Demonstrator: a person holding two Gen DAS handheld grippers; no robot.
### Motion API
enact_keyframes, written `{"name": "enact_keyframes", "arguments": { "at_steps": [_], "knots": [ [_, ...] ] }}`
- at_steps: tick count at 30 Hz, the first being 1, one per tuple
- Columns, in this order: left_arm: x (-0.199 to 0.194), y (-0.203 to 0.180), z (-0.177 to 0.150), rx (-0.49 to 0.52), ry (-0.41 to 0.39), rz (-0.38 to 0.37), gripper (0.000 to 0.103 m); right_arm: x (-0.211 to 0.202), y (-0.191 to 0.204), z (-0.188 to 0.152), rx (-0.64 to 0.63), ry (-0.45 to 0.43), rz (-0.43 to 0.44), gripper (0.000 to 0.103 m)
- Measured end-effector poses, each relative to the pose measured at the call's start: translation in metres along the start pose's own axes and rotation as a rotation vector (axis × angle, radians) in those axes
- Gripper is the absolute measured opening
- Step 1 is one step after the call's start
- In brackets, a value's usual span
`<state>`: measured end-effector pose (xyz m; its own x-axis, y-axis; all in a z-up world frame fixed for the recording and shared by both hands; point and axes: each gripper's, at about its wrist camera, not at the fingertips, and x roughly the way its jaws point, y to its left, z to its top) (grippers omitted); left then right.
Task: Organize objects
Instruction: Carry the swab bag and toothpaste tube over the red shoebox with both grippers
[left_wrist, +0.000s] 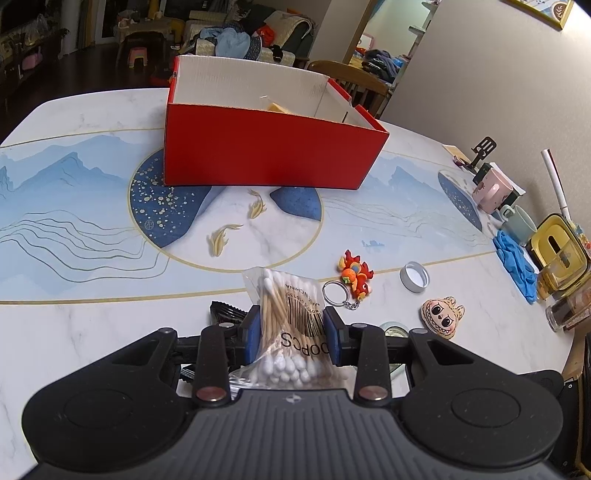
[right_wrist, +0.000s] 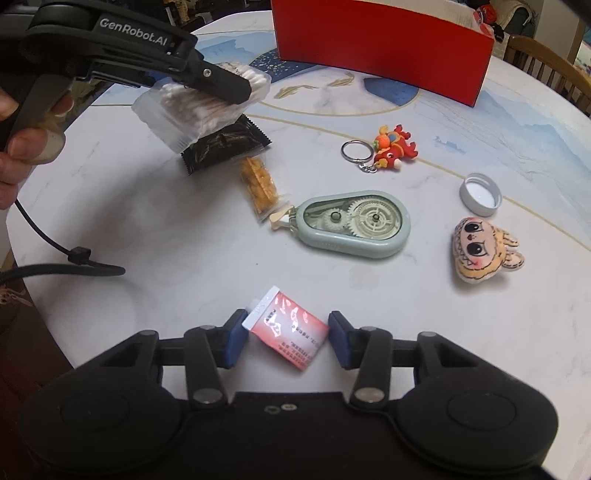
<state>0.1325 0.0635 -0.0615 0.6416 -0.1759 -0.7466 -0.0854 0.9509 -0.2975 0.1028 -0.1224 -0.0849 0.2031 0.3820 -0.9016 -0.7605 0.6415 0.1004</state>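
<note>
My left gripper (left_wrist: 291, 332) is clamping the cotton swab bag (left_wrist: 288, 314); my right gripper (right_wrist: 286, 338), jaws apart, is straddling the red packet (right_wrist: 288, 332) at lower centre, needing squarer alignment before squeezing.

A plain pale wall (left_wrist: 461, 74) rises on the right, a framed picture (left_wrist: 546, 11) high on it — beyond, a wooden chair (left_wrist: 354, 79), a clothes-heaped sofa (left_wrist: 251, 40) and dark floor (left_wrist: 92, 70) in dim light.

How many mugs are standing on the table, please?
2. A pink mug stands near the table's right edge by the wall, and a pale green mug stands just in front of it, beside the blue gloves. Clutter there may hide others.
</note>
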Motion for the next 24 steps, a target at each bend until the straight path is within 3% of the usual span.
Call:
{"name": "enact_keyframes", "arguments": {
  "at_steps": [9,24],
  "knots": [
    [-0.004,-0.004,0.009,-0.003,-0.016,-0.015,0.034,-0.032,-0.020,0.034,0.063,-0.105,-0.006,0.047],
    [-0.002,-0.016,0.063,-0.002,-0.053,-0.006,0.034,-0.065,-0.073,0.131,0.067,-0.274,-0.038,0.047]
  ]
}}
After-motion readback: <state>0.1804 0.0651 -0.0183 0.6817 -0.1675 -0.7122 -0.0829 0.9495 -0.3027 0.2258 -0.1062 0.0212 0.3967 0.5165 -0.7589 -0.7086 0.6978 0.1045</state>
